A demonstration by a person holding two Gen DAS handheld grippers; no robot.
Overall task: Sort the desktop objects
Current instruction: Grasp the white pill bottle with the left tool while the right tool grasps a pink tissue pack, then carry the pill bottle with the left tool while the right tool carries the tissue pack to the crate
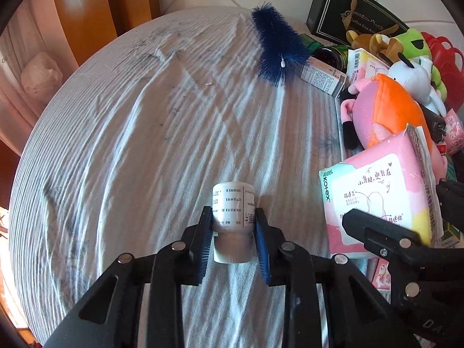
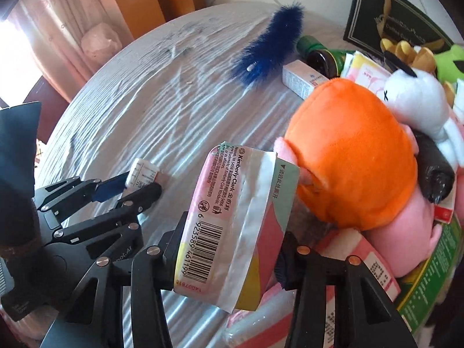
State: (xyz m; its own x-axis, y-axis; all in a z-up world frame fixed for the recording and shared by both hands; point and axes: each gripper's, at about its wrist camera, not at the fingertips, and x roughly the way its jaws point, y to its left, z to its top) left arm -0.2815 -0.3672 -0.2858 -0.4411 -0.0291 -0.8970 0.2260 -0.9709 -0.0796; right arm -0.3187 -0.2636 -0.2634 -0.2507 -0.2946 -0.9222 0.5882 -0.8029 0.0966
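Observation:
A small white pill bottle (image 1: 232, 200) lies on its side on the wrinkled white tablecloth (image 1: 139, 145). My left gripper (image 1: 233, 221) is shut on it, blue pads pressed to both sides of its body, cap toward the camera. The right wrist view shows the same bottle (image 2: 143, 172) in the left gripper (image 2: 142, 184) at lower left. My right gripper (image 2: 232, 246) is shut on a pink pack of sanitary pads (image 2: 232, 217), held upright at the edge of the pile with its barcode facing me. In the left wrist view that pack (image 1: 374, 191) stands at right.
A blue bristle brush (image 1: 275, 46) lies at the far side of the round table. On the right is a pile: an orange-and-pink plush (image 2: 348, 150), a white plush (image 2: 417, 98), a green frog plush (image 1: 411, 43), a small carton (image 1: 322, 76), dark jars (image 1: 330, 53), a black box (image 1: 348, 11).

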